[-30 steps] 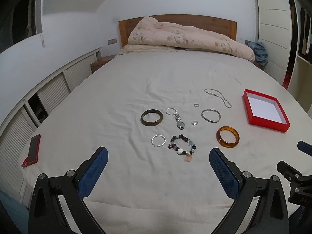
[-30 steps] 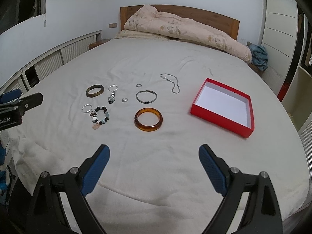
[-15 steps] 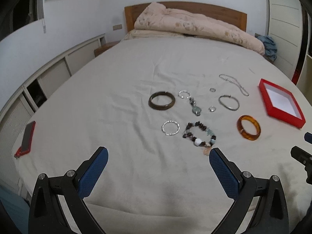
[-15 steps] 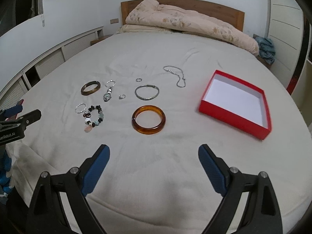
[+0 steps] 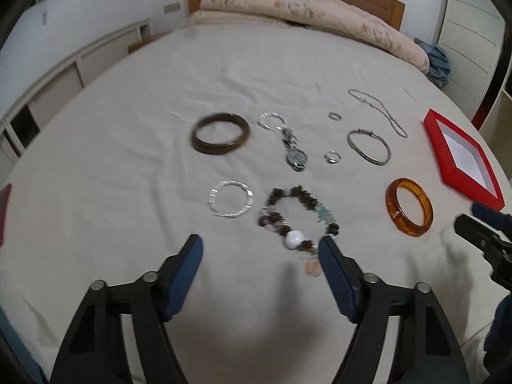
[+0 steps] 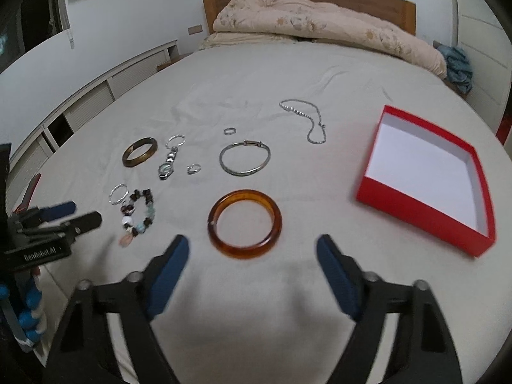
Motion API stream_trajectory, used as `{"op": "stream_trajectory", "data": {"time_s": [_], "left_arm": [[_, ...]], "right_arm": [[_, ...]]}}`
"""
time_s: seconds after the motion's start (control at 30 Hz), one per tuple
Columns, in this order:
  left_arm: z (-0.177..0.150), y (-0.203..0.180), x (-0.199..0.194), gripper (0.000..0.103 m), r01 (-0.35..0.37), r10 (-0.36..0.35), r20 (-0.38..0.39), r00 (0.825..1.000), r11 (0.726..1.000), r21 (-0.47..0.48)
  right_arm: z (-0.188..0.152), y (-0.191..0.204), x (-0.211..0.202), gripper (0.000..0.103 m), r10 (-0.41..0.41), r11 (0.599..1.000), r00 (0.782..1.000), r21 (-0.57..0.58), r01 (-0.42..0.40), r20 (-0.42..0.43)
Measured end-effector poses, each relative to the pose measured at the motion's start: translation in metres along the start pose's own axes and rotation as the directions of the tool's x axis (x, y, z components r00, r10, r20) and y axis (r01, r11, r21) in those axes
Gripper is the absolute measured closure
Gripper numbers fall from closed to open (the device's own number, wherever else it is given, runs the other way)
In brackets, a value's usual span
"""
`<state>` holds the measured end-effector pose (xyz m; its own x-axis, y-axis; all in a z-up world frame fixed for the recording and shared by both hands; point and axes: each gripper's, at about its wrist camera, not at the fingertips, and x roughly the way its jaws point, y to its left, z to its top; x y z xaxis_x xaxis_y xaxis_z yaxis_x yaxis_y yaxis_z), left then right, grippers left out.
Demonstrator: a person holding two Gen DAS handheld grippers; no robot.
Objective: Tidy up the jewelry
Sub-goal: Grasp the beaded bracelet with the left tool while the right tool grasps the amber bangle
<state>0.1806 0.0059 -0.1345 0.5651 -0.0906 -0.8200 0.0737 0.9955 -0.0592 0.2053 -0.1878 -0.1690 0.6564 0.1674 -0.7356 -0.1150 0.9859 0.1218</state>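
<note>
Jewelry lies spread on a cream bed sheet (image 5: pixel 128 176). My left gripper (image 5: pixel 259 242) hovers low just short of a beaded bracelet (image 5: pixel 297 220), whose pendant lies beside the right fingertip. Its jaws are closing with nothing between them. A thin silver bangle (image 5: pixel 231 202), a dark brown bangle (image 5: pixel 220 132) and a watch (image 5: pixel 296 156) lie beyond. My right gripper (image 6: pixel 252 242) hangs just before an amber bangle (image 6: pixel 277 220), its jaws also closing on nothing. The empty red box (image 6: pixel 422 220) sits to its right.
A silver chain (image 6: pixel 315 121), a thin clasp bangle (image 6: pixel 244 156) and two small rings (image 6: pixel 193 169) lie farther back. A folded duvet (image 6: pixel 320 32) fills the bed's head. A red-cased phone (image 6: pixel 30 192) rests at the left edge, by low cabinets (image 6: pixel 96 96).
Both grippers have come down and forward, so the jewelry looks larger and nearer. Both pairs of jaws have narrowed from wide open. No piece has moved.
</note>
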Motion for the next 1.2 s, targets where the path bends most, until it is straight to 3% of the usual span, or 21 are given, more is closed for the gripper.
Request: {"op": "stream_trajectory", "data": {"time_s": [0.07,0.17,0.27,0.47,0.53,0.6,0.67,0.93,1.2], "left_arm": [[0.002,-0.002,0.011,0.040,0.015,-0.016,-0.024,1.000,1.000,-0.019],[0.003,-0.003,0.025,0.044,0.020,-0.023,-0.058,0.998,0.998,-0.059],[0.001,-0.003,0.037,0.049,0.030,-0.038,-0.092,0.995,0.995,-0.095],[0.003,-0.008,0.048,0.055,-0.011,0.002,-0.102,0.995,0.995,-0.094],[0.006,-0.013,0.052,0.064,-0.024,0.015,-0.099,0.995,0.996,-0.087],[0.007,-0.015,0.052,0.087,-0.019,0.011,-0.096,0.995,0.996,-0.087],[0.009,-0.017,0.052,0.087,-0.023,0.015,-0.095,0.995,0.996,-0.085],[0.018,-0.026,0.027,0.087,-0.030,0.026,-0.059,0.998,0.998,-0.053],[0.031,-0.047,-0.031,0.087,-0.016,0.016,0.021,1.000,1.000,0.014]], "right_arm": [[0.004,-0.004,0.013,0.047,0.009,1.000,1.000,0.007,-0.009,-0.019],[0.008,-0.011,0.032,0.056,0.018,1.000,0.999,0.017,-0.017,-0.040],[0.010,-0.016,0.050,0.062,0.027,1.000,0.997,0.017,-0.026,-0.066],[0.010,-0.017,0.078,0.068,0.023,1.000,0.994,-0.018,-0.025,-0.105],[0.009,-0.014,0.081,0.074,0.018,0.999,0.995,-0.041,-0.022,-0.101],[0.008,-0.014,0.083,0.084,0.013,0.998,0.995,-0.061,-0.019,-0.097],[0.009,-0.017,0.082,0.092,0.024,0.998,0.995,-0.062,-0.030,-0.095],[0.006,-0.023,0.051,0.093,0.039,0.998,0.997,-0.042,-0.042,-0.063],[0.007,-0.037,-0.025,0.093,0.016,1.000,0.999,0.020,-0.016,0.033]]}}
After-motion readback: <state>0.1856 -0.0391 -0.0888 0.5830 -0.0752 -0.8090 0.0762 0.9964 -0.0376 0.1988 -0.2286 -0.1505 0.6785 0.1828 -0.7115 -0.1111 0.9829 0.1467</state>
